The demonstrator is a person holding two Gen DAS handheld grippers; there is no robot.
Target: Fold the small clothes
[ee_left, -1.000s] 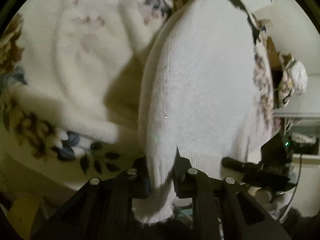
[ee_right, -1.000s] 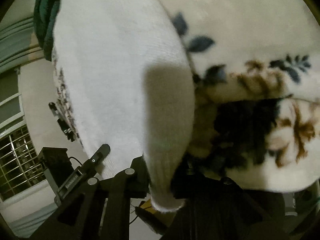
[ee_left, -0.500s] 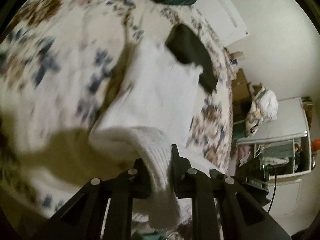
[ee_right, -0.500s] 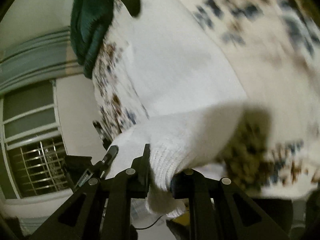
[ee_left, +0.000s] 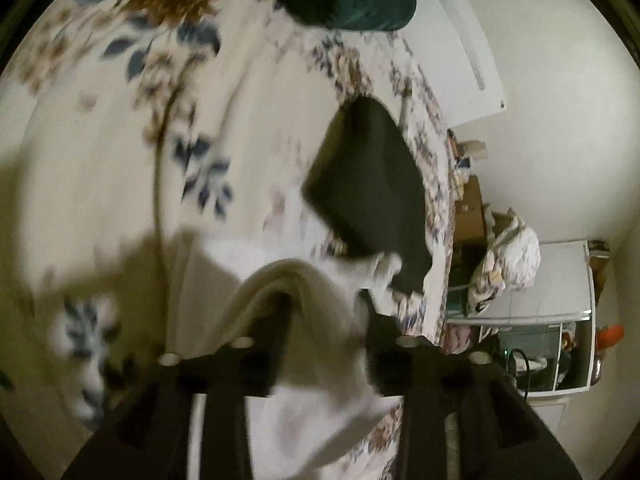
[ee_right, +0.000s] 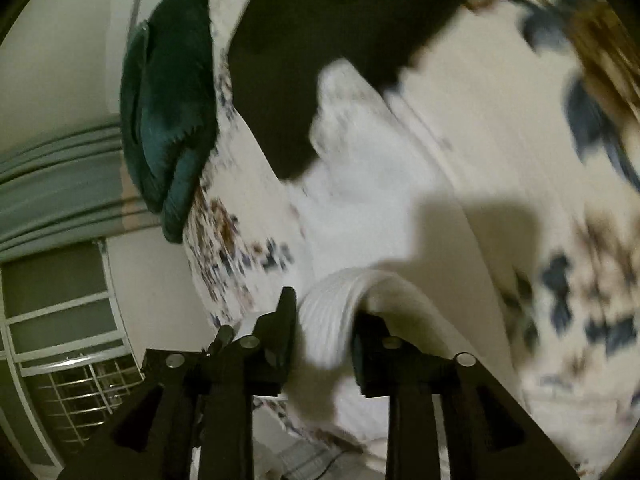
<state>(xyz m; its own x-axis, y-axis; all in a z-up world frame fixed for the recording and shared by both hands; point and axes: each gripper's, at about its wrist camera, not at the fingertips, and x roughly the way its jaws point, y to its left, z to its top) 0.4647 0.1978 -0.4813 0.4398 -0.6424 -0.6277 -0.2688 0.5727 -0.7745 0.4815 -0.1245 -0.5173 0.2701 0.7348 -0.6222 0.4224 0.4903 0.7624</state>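
Window grille [ee_right: 80,396] only at right wrist.

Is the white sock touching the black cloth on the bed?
Touching. In the right wrist view the white sock's far tip overlaps the edge of the black cloth; the left wrist view shows the same overlap, blurred. Both claws grip the sock's near end.

Small knitted garment [ee_left: 316,320]: white, plain, with ribbed cuff.
Fleecy bed cover [ee_left: 100,152]: cream, patterned with navy leaves and tan-brown flowers.
Flat folded cloth [ee_left: 368,184]: plain black.
Plush rounded cushion [ee_right: 172,100]: dark teal-green.
Gripper fingers [ee_right: 284,332]: black.
Window curtain [ee_right: 52,184]: grey-green folds.
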